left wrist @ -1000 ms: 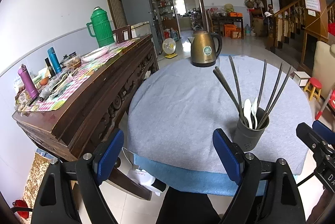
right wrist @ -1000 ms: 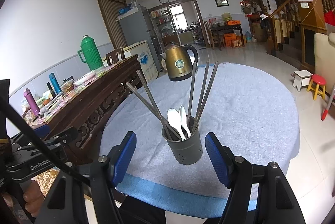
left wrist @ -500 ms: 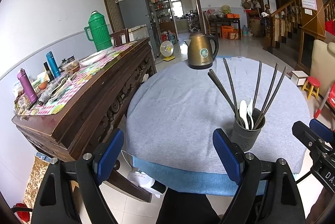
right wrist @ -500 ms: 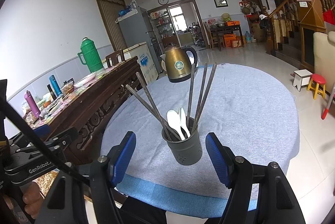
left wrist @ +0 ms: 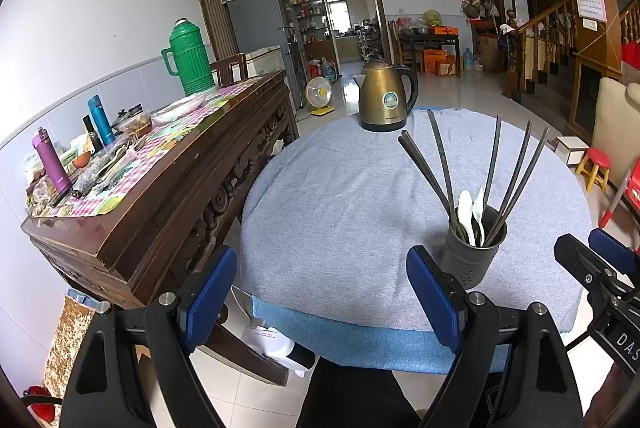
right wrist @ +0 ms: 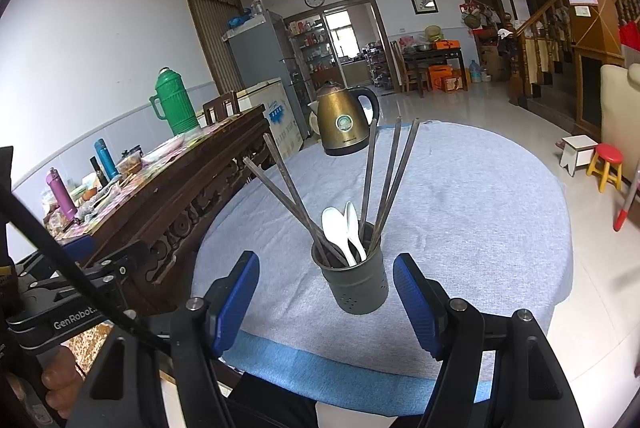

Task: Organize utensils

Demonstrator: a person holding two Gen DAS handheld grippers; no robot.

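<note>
A dark grey utensil holder [right wrist: 358, 286] stands near the front edge of the round table [right wrist: 480, 195] covered with a grey-blue cloth. It holds several dark chopsticks [right wrist: 384, 179] and two white spoons [right wrist: 342, 232]. The holder also shows in the left wrist view [left wrist: 474, 252]. My right gripper [right wrist: 326, 304] is open and empty, its jaws just in front of the holder, level with its sides. My left gripper [left wrist: 322, 292] is open and empty at the table's front edge, to the left of the holder.
A bronze electric kettle [left wrist: 386, 95] stands at the far side of the table. A dark wooden sideboard [left wrist: 168, 187] on the left carries a green thermos [left wrist: 190, 57], bottles and clutter. A red stool [left wrist: 598, 165] stands on the floor at right.
Both grippers have drawn back slightly from the table, so the holder sits a little farther off in both views. Jaws stay open.
</note>
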